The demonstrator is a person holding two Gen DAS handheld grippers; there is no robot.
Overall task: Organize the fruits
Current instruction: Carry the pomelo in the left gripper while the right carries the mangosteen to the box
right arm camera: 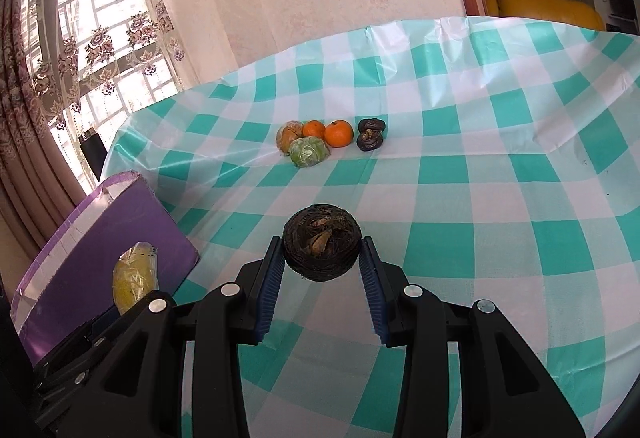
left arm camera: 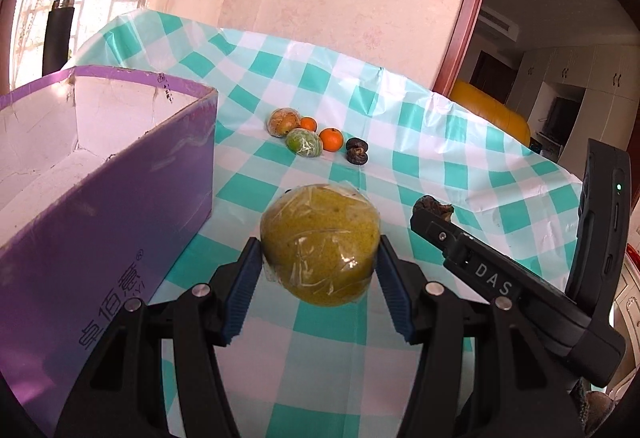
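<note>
My left gripper (left arm camera: 320, 258) is shut on a yellow-green fruit wrapped in plastic film (left arm camera: 320, 246), held above the cloth beside the purple box (left arm camera: 120, 206). My right gripper (right arm camera: 322, 258) is shut on a dark brown wrinkled fruit (right arm camera: 321, 248); its tip with that fruit shows in the left wrist view (left arm camera: 434, 207). The left gripper's wrapped fruit shows in the right wrist view (right arm camera: 134, 278) in front of the purple box (right arm camera: 100, 238). Farther back on the cloth lie two oranges (right arm camera: 339, 133), a wrapped green fruit (right arm camera: 308, 153), a wrapped brownish fruit (right arm camera: 289, 136) and two dark fruits (right arm camera: 371, 134).
The table carries a teal and white checked plastic cloth (right arm camera: 480, 198). The open purple box stands at the table's left. A pink wall is behind, a curtained window (right arm camera: 100, 38) at the left, a doorway and yellow sofa (left arm camera: 492, 110) at the right.
</note>
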